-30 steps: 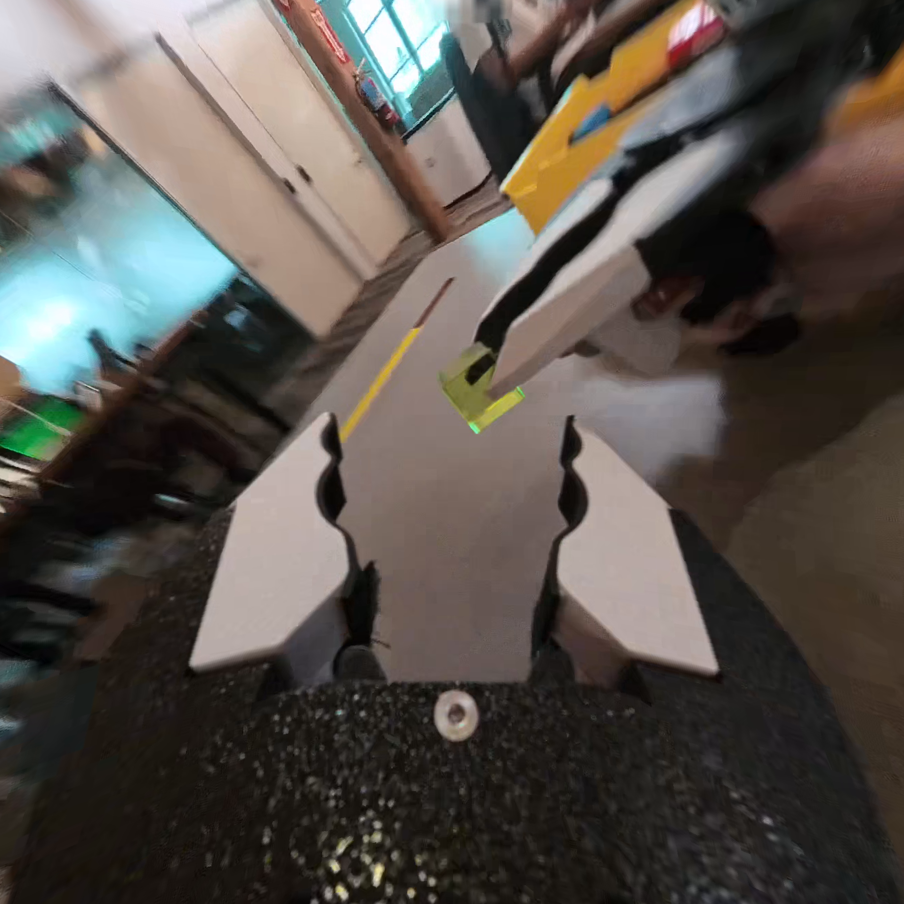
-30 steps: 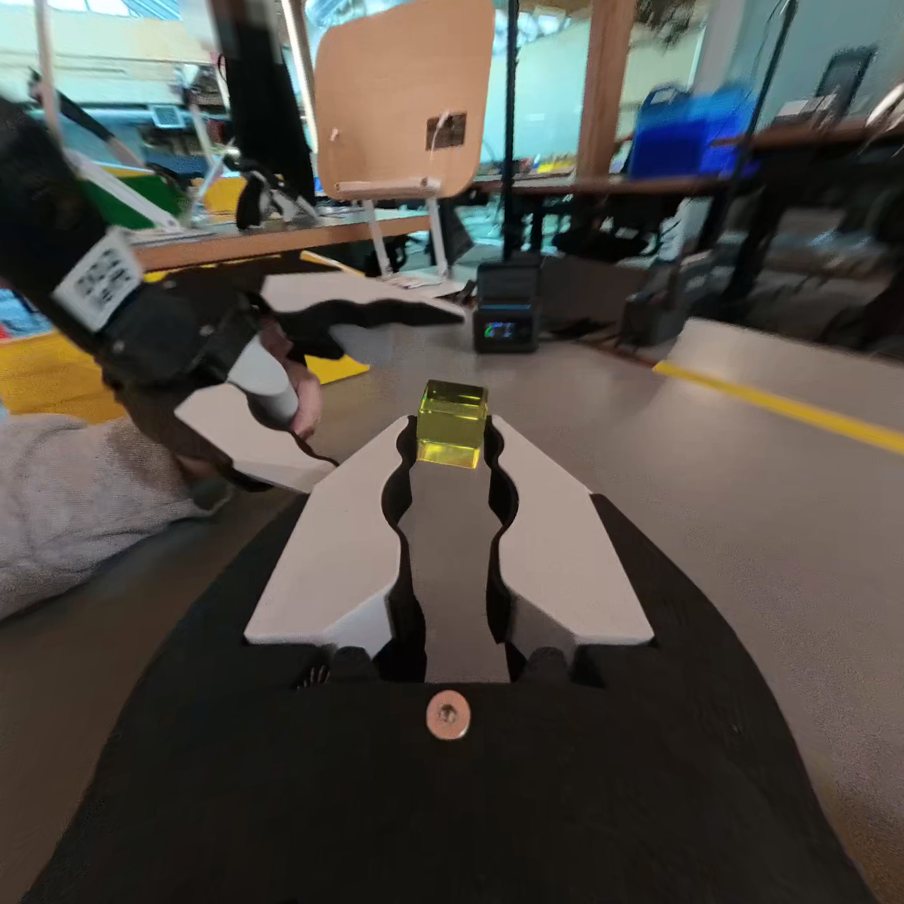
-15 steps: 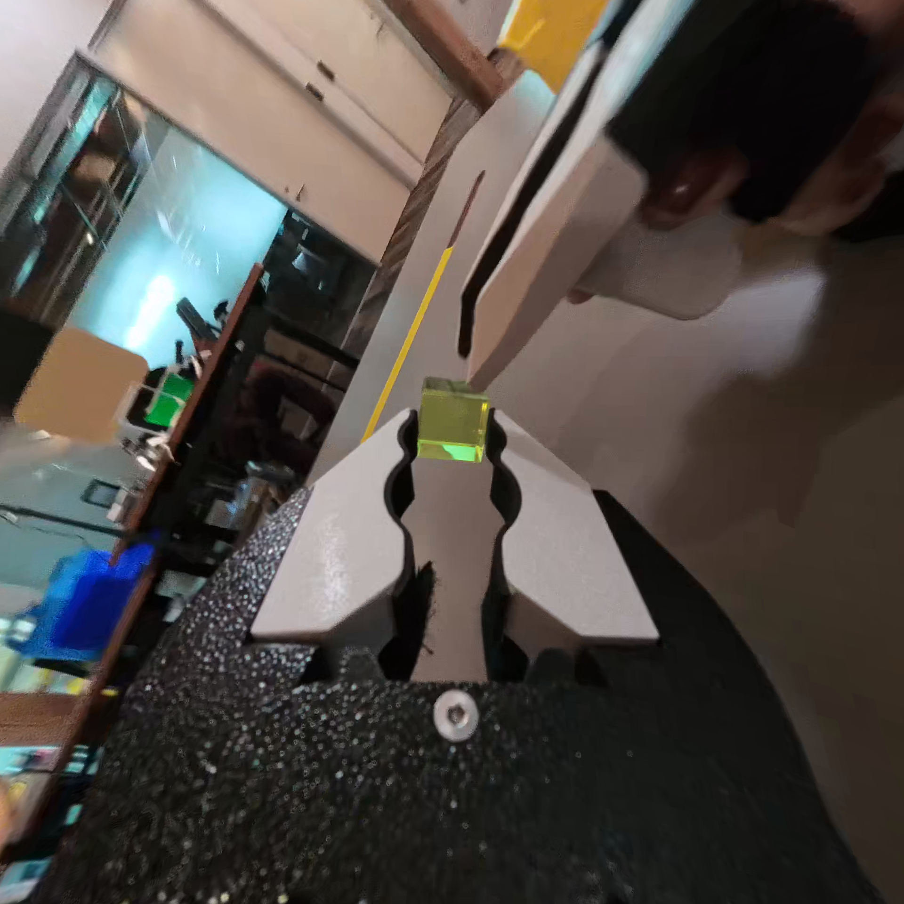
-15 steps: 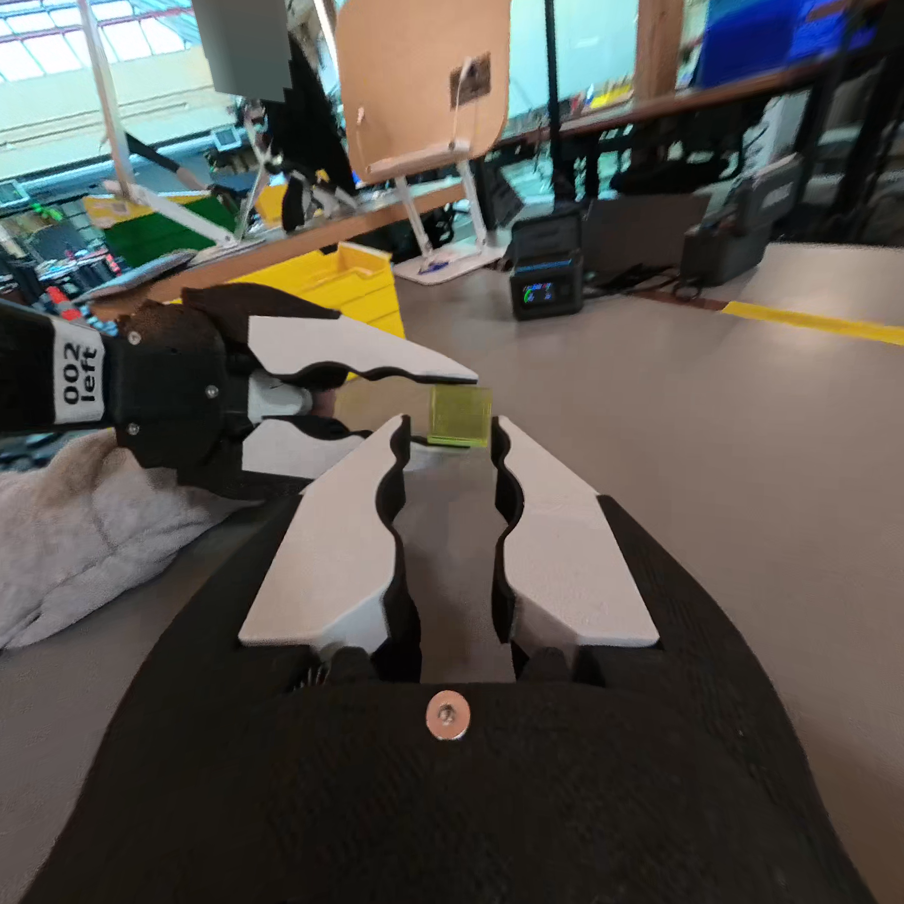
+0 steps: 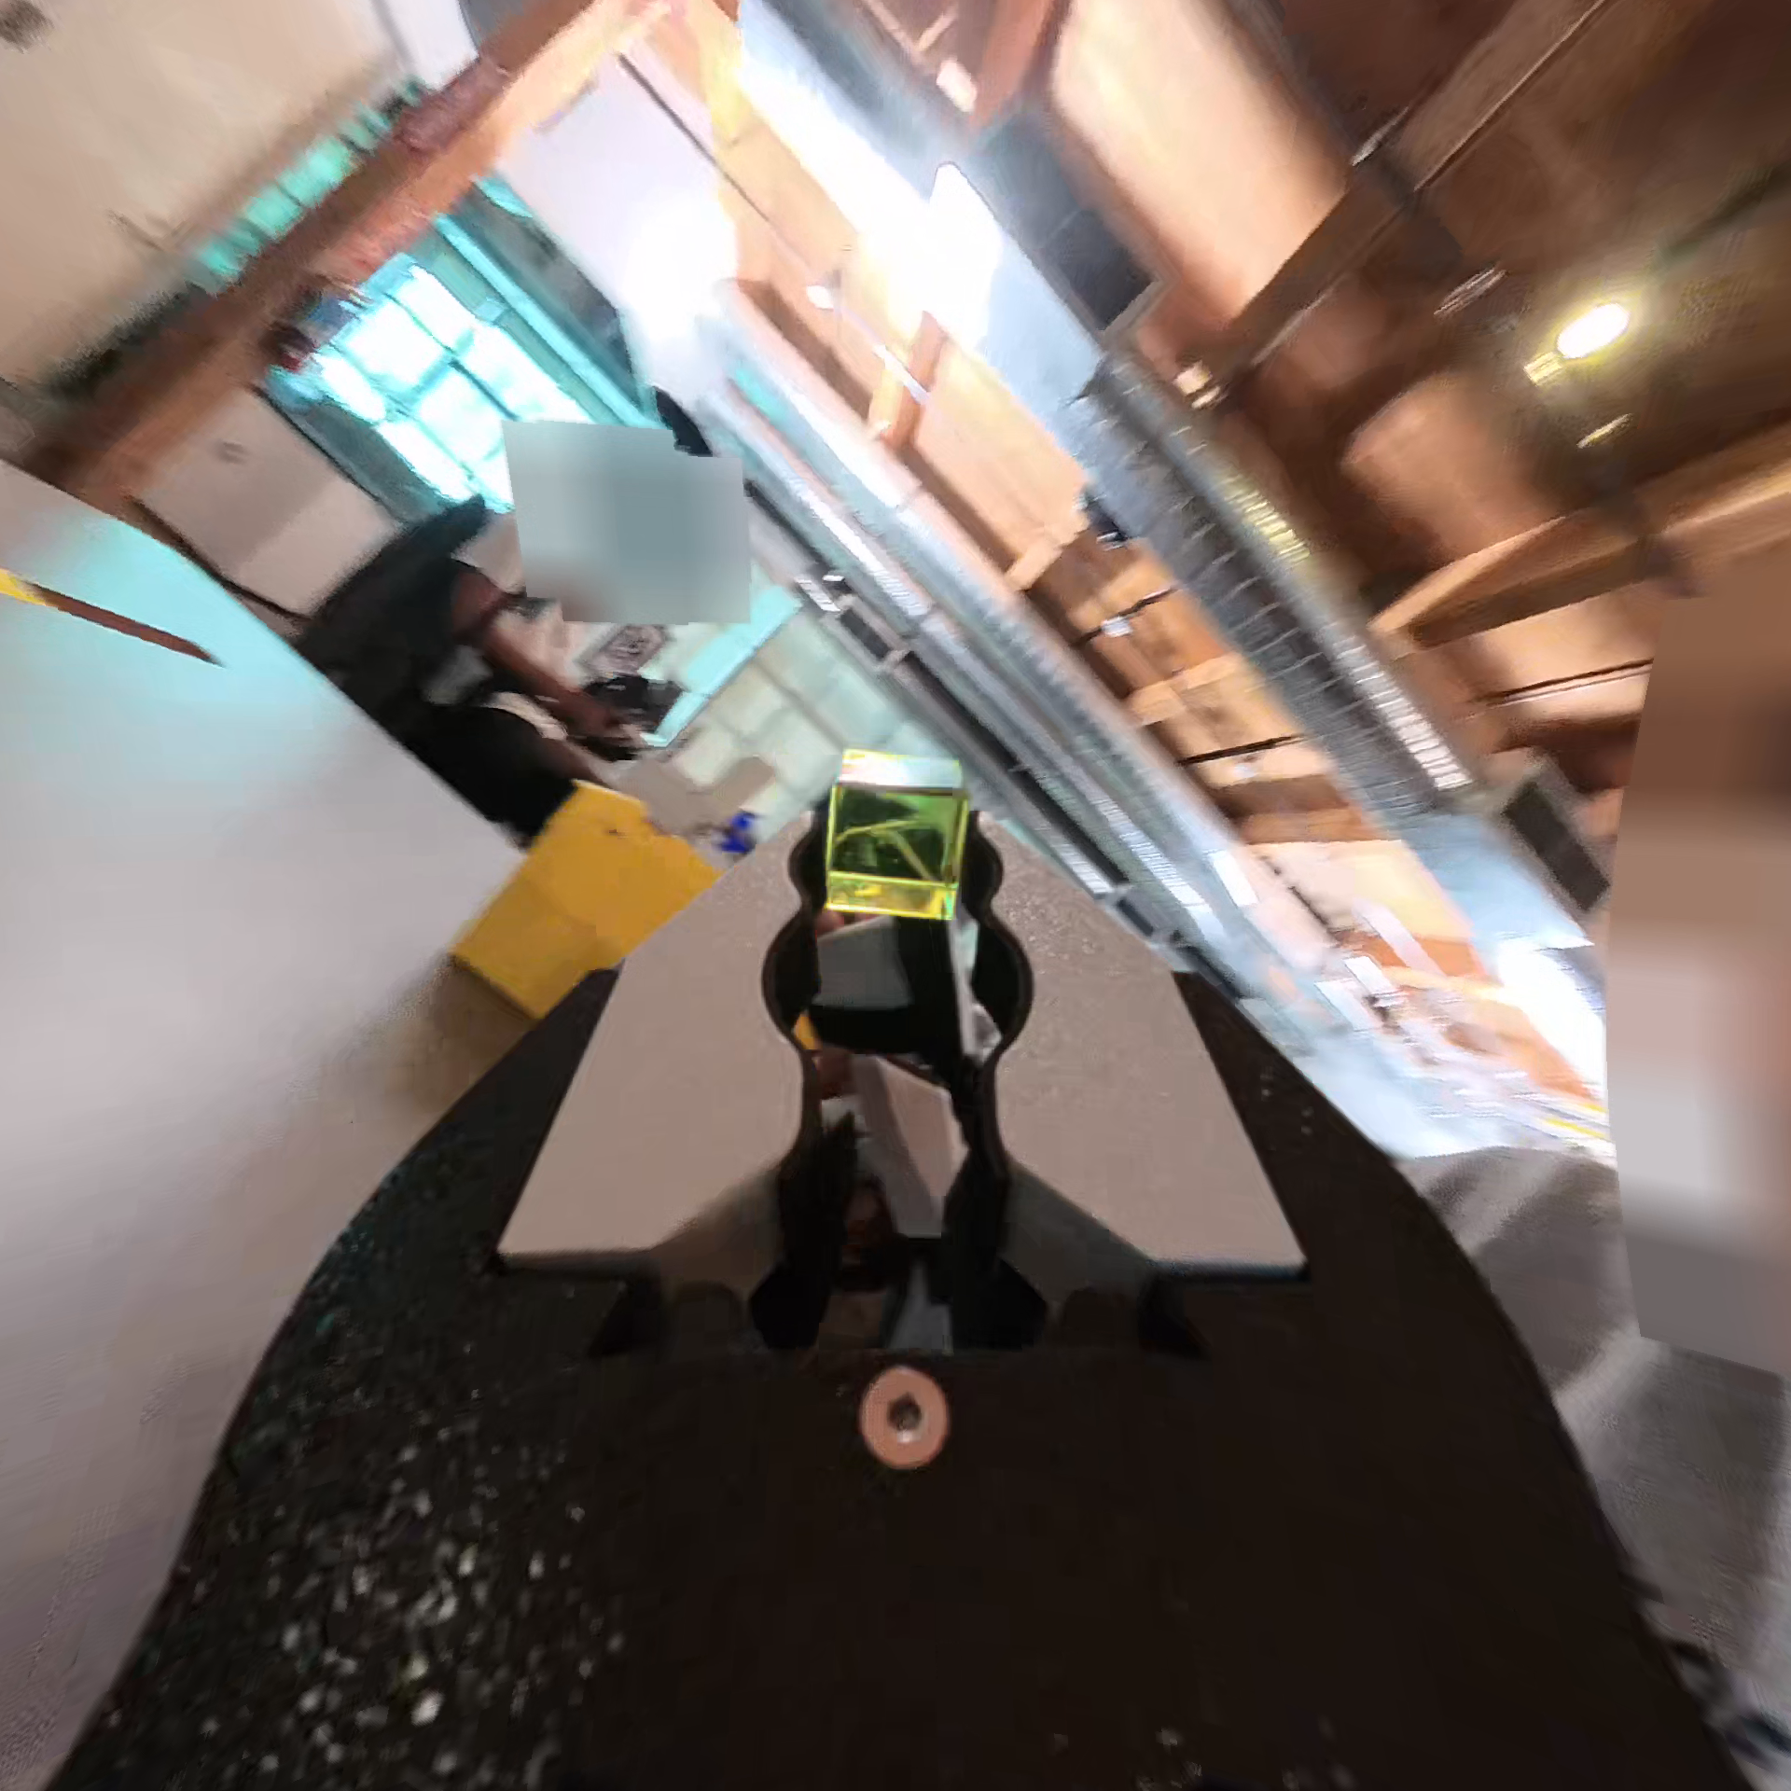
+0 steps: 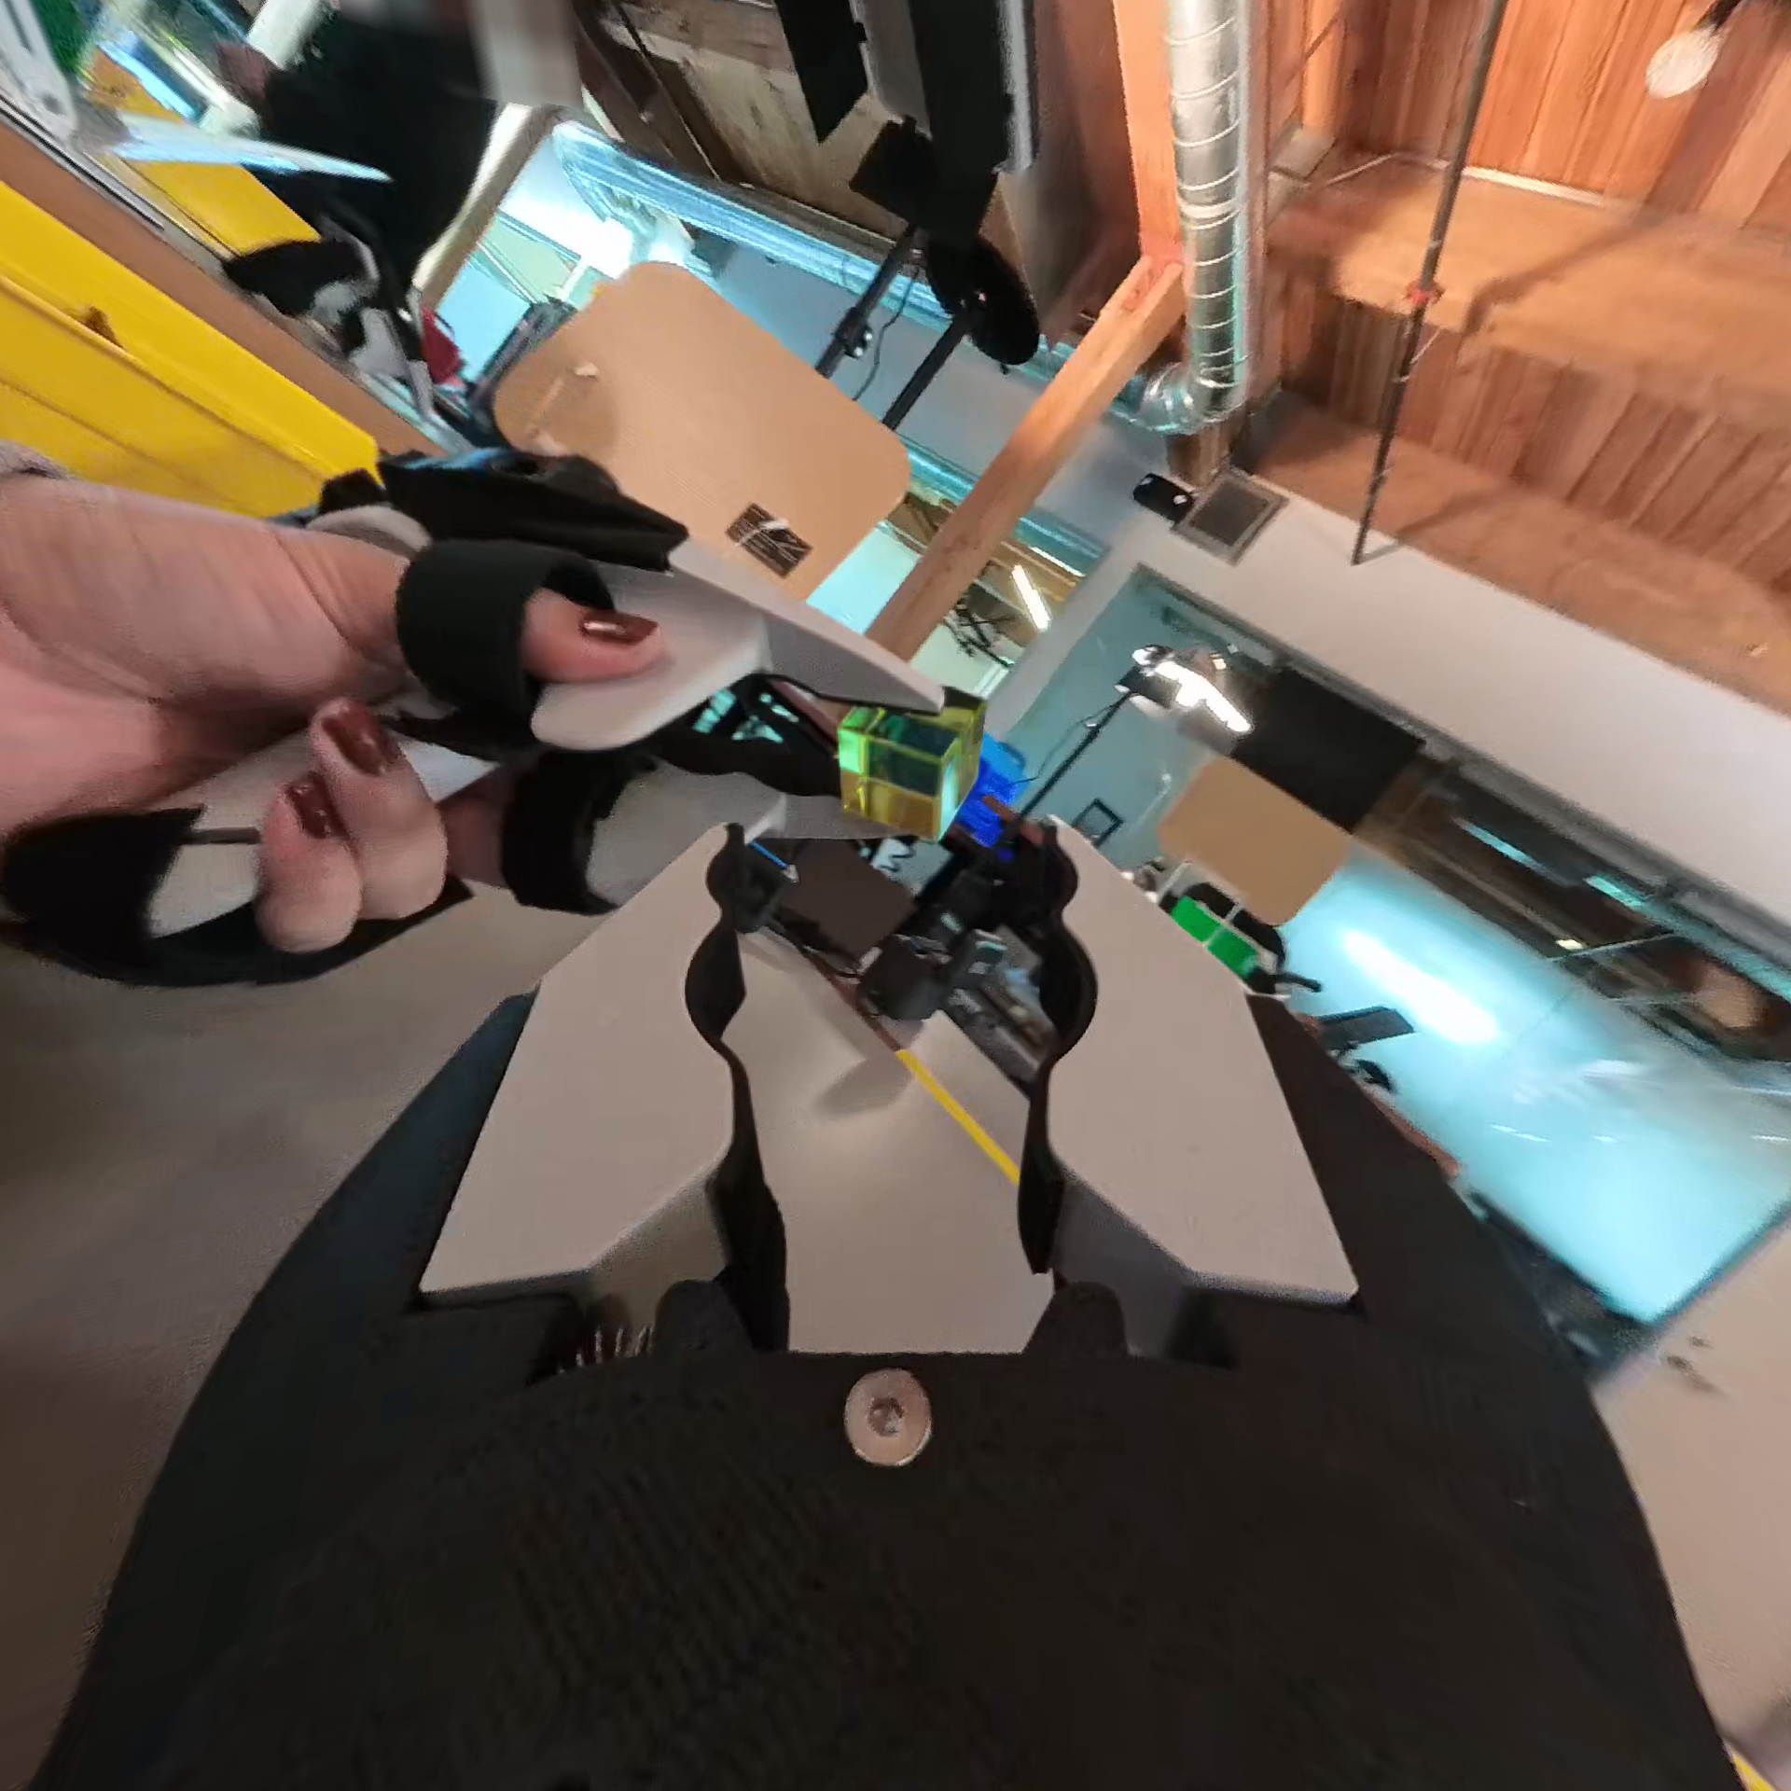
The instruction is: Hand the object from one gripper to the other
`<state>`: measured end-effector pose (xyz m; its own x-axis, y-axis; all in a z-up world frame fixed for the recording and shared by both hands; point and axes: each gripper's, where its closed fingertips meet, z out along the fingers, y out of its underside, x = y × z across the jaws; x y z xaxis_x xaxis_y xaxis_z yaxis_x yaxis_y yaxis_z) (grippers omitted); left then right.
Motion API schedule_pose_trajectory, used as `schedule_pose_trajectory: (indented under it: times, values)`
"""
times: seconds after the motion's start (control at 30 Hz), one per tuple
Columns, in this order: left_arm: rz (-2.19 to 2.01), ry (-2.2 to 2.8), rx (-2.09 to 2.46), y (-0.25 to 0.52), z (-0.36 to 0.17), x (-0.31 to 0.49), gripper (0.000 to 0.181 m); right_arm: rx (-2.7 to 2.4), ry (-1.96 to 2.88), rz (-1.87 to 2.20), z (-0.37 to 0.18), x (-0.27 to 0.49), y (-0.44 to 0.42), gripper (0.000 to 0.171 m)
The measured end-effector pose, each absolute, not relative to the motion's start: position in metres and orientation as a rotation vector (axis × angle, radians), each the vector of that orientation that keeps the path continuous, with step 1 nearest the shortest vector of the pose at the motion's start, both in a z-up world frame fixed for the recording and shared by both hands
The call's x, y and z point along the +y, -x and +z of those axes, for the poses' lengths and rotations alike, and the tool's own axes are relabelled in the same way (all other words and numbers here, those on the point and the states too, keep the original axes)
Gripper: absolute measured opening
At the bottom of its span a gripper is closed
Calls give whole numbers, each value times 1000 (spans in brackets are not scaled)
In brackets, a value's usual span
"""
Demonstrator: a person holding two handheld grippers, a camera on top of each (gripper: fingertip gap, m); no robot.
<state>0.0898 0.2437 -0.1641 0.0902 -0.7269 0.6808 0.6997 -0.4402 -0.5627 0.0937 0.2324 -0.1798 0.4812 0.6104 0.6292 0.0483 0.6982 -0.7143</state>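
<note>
Yellow-green clear cube [image 5: 896, 841] sits clenched at the left claw [image 5: 894, 843] tips; the right claw [image 6: 894, 851] gapes released just beside it.

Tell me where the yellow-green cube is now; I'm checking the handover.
The cube sits pinched at the tip of the left gripper, lifted off the table, just ahead of the open right gripper.
</note>
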Motion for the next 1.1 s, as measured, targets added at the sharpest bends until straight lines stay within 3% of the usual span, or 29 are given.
schedule_pose_trajectory:
  times: [0.3,0.37,0.57,0.6,0.67,0.73,0.9,1.0,1.1]
  values:
    - [-1881,1133,-3,-114,-166,237,25,-979,762,253,-177,237,-96,44]
    - [-1876,1152,-1,-114,-169,238,25,-970,773,257,-175,239,-99,28]
    - [-1745,1278,80,-111,-181,242,24,-1055,875,411,-186,244,-95,26]
    - [-1669,1312,132,-110,-183,243,28,-1064,904,462,-188,245,-95,26]
    - [-1351,1446,264,-105,-197,252,78,-1086,998,587,-195,249,-95,27]
    - [-863,1576,477,-92,-216,260,108,-1104,1112,741,-204,252,-96,27]
    - [217,1369,982,-77,-222,252,97,-1186,1348,1083,-230,246,-91,27]
    - [521,1229,1160,-91,-232,249,90,-1221,1431,1226,-241,237,-88,27]
    - [609,1185,1311,-104,-251,248,70,-1236,1496,1360,-248,229,-87,26]
